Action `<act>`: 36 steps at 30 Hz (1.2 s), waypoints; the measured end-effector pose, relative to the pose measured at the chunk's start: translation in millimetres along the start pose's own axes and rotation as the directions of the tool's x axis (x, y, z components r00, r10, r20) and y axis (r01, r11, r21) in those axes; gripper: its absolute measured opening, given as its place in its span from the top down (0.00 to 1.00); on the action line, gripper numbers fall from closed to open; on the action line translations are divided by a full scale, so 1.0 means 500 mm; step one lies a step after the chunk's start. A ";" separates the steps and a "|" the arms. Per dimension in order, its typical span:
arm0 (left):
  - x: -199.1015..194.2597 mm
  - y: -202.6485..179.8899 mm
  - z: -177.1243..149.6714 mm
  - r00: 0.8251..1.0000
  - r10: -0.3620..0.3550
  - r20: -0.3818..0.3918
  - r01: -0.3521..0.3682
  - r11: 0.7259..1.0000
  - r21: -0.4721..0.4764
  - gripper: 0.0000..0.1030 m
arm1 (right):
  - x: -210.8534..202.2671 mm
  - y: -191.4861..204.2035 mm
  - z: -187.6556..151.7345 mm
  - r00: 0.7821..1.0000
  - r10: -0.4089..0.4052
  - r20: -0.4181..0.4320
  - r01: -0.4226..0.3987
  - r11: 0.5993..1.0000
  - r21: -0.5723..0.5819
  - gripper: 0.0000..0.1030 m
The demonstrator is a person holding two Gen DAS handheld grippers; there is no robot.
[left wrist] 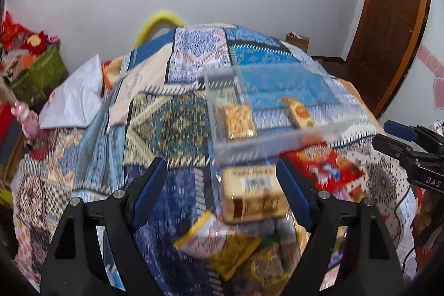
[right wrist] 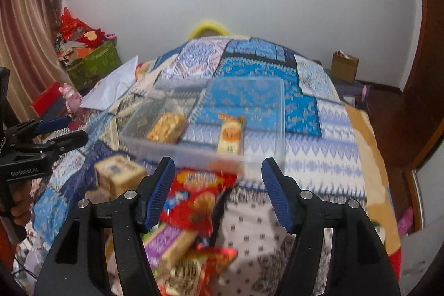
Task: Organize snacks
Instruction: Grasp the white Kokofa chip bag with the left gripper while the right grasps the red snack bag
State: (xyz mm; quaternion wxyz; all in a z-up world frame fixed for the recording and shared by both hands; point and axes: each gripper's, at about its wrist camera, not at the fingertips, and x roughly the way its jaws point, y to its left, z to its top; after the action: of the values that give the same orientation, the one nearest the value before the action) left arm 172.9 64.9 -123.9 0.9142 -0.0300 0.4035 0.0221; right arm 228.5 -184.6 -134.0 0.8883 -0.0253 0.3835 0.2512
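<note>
We hold both tongs above a bed w/ a patchwork cover. Left gripper: jaws apart, pads touch nothing; a tan biscuit box shows in the gap but lies below on the cover, not gripped. Right gripper: jaws apart too, empty; a red snack bag lies under its left finger.

Room to move: right of the right gripper the cover is bare out to the bed's edge, where a dark floor strip and a brown door sit. Left of the left gripper also bare cover, then a white pillow near the far-left edge. A white wall closes the far side, beyond the bed.

Clear plastic bin lies just ahead of both grippers' tips, near wall close to the snack pile. Inside: 2 snacks – a golden cracker pack at left, a yellow-orange pack mid.

Outside bin, near side: 1 tan box, 1 red bag, plus a blurred heap of packs under the grippers – approx 4–5, count unsure due to blur.
</note>
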 end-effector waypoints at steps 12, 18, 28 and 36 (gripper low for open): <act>0.093 0.017 -0.137 0.983 0.021 -0.181 -0.029 0.999 -0.041 0.21 | 0.008 0.010 -0.124 0.992 0.032 -0.122 -0.027 0.999 0.040 0.40; 0.107 0.037 -0.178 0.979 0.000 -0.204 -0.017 0.996 -0.085 0.20 | 0.012 0.011 -0.152 0.990 0.031 -0.135 -0.021 0.997 0.071 0.39; 0.068 0.087 -0.215 0.982 -0.006 -0.189 -0.015 0.994 -0.106 0.18 | 0.020 0.011 -0.192 0.982 0.045 -0.182 -0.031 0.997 0.077 0.39; 0.107 0.075 -0.196 0.973 -0.059 -0.223 0.023 0.987 -0.161 0.18 | 0.046 0.028 -0.190 0.978 0.064 -0.200 -0.052 0.996 0.068 0.40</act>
State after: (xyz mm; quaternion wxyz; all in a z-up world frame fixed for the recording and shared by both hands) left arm 134.3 95.9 -230.5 0.8572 -0.1126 0.5016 0.0313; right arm 171.5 -185.1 -214.9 0.8375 -0.0116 0.4800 0.2609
